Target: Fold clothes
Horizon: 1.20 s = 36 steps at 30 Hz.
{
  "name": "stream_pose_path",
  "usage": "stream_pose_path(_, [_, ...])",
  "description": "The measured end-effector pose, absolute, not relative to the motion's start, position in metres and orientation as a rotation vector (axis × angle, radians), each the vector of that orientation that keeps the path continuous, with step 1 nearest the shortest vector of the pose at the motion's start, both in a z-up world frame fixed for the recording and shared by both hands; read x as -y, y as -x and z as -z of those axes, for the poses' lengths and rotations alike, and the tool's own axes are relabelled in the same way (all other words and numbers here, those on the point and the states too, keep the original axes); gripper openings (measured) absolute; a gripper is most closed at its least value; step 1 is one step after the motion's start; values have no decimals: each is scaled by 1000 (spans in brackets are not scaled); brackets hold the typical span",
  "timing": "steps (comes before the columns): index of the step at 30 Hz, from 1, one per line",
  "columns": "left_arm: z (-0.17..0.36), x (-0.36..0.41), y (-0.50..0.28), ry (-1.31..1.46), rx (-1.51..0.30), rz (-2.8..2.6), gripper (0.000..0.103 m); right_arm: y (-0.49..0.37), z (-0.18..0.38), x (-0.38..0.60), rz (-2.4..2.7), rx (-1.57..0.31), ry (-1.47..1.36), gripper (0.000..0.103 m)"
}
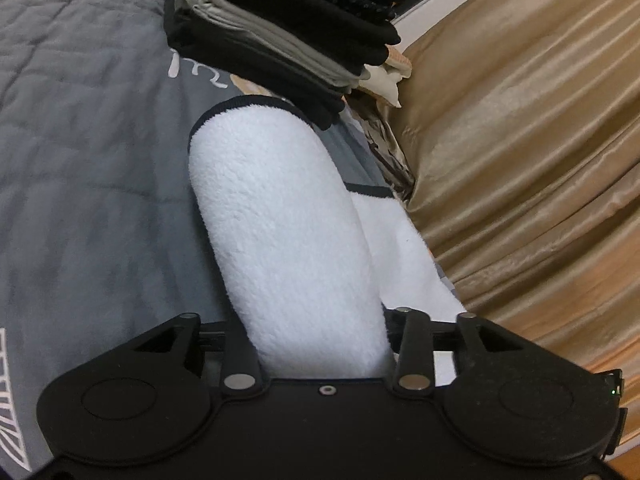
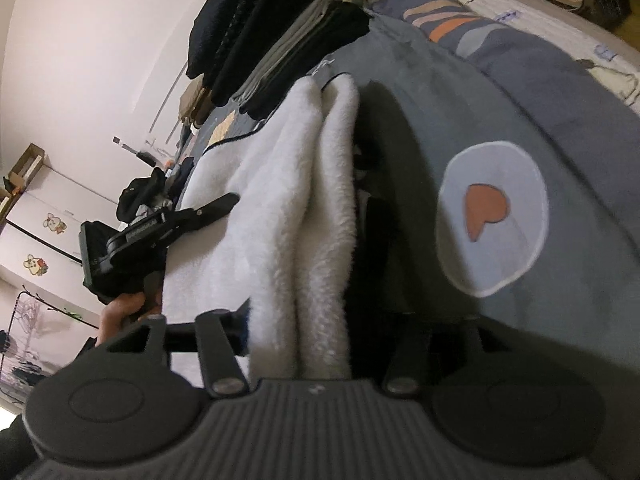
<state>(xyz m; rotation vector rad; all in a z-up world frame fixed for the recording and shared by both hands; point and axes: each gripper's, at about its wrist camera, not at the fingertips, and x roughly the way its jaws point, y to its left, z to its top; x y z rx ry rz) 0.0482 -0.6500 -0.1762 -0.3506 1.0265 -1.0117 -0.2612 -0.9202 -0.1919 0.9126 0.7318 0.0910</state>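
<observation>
White fleece garment bunched between left gripper jaws, fold bulging forward out of the mouth; grip looks loose, pads hidden under the pile, so clamped or not: cannot tell. Same for right gripper: two fleece folds running up between the jaws, fingertips hidden, clamped or not unclear. Garment trailing ahead onto grey blanket, dark-trimmed edge at far end. Stack of folded dark and grey clothes just beyond it. Gold bedcover right of left gripper. Round patch with orange heart right of right gripper.
</observation>
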Motion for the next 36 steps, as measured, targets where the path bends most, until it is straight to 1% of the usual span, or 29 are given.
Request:
stream_pose_path(2, [176, 642, -54, 359, -1043, 1008, 46, 266, 193, 928, -84, -725, -915, 61])
stream_pose_path(6, [166, 619, -57, 345, -1020, 970, 59, 278, 190, 943, -70, -722, -914, 64])
stream_pose_path(13, [142, 559, -42, 358, -950, 888, 61, 303, 164, 952, 34, -750, -839, 67])
stream_pose_path(16, [128, 542, -22, 388, -918, 925, 63, 316, 143, 950, 56, -698, -814, 67])
stream_pose_path(18, [119, 536, -6, 403, -896, 965, 69, 322, 130, 945, 42, -665, -794, 67])
stream_pose_path(23, [108, 541, 28, 478, -881, 1080, 72, 321, 104, 924, -9, -597, -746, 68])
stream_pose_path(25, [114, 553, 39, 507, -902, 1117, 72, 318, 101, 915, -37, -586, -740, 68])
stream_pose_path(28, [129, 572, 51, 545, -951, 1155, 72, 308, 110, 900, -109, -622, -742, 68])
stream_pose_path(31, [152, 589, 57, 563, -1034, 1170, 72, 300, 128, 893, -92, -684, -738, 68])
stream_pose_path(36, [185, 593, 60, 612, -1166, 1205, 72, 310, 158, 914, -79, -686, -855, 68])
